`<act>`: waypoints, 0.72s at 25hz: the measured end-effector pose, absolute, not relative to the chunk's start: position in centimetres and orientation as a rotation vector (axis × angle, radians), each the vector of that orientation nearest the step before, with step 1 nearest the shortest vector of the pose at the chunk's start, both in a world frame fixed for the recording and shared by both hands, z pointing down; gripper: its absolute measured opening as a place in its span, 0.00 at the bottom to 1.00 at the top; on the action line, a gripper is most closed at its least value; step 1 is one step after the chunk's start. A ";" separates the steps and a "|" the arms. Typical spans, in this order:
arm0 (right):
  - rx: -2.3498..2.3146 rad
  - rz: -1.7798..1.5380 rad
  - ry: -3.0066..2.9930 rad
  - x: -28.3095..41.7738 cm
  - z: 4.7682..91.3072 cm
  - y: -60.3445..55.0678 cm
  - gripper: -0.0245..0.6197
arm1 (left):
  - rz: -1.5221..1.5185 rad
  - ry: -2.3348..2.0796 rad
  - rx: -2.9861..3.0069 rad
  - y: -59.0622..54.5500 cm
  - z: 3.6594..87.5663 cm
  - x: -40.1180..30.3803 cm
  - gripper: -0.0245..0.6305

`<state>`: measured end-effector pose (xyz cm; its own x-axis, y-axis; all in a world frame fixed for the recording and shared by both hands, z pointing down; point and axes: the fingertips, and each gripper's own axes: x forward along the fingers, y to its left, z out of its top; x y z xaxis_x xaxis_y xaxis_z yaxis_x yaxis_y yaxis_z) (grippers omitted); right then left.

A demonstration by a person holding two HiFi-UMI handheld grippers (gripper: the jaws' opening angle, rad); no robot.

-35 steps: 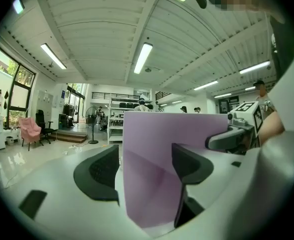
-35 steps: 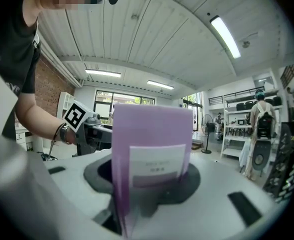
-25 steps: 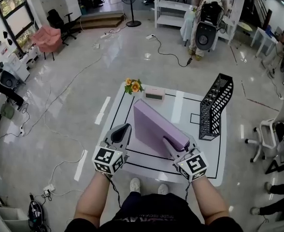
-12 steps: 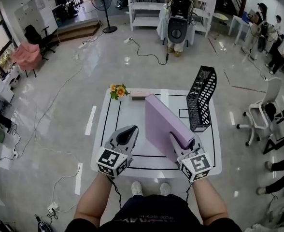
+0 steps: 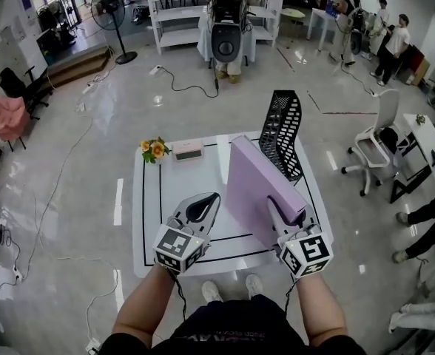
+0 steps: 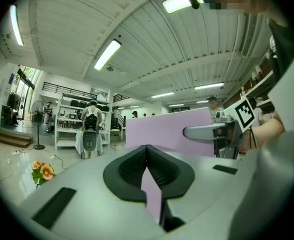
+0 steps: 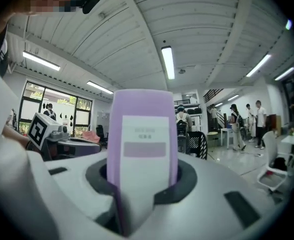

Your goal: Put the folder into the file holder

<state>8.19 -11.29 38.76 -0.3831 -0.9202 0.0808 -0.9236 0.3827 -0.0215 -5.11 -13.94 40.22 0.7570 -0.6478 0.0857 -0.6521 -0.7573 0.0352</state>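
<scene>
right gripper (image 7: 142, 179): jaws clamped on the spine end of the purple folder (image 7: 142, 129); they have just been closing, with the folder between them
left gripper (image 6: 147, 156): jaws together, nothing held
folder: stands on its long edge, runs straight ahead from the right jaws, just to the right of the left jaws
file holder (image 5: 280, 132): black mesh, upright, ahead of the right jaws past the folder's far end; folder not in it
table (image 5: 147, 220): white with black lines, below both grippers
flowers (image 5: 152, 149): ahead-left of the left jaws, pink box (image 5: 188, 151) beside them
</scene>
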 end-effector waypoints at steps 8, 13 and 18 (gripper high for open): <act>1.993 0.077 -2.439 11.5 36.5 -9.3 0.25 | 0.092 -0.855 2.940 -13.2 39.5 -2.0 0.04; 2.106 0.044 -2.370 13.3 34.7 -7.9 0.25 | 0.076 -0.751 2.965 -12.5 38.7 -0.4 0.04; 2.180 0.000 -2.304 14.6 32.9 -6.5 0.24 | 0.061 -0.677 2.998 -11.6 37.8 1.1 0.04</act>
<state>14.56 -6.50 32.91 -0.0552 -0.9982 -0.0225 -0.9982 0.0556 -0.0209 1.05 -11.63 37.79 0.9023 -0.4278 0.0534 -0.4305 -0.9008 0.0570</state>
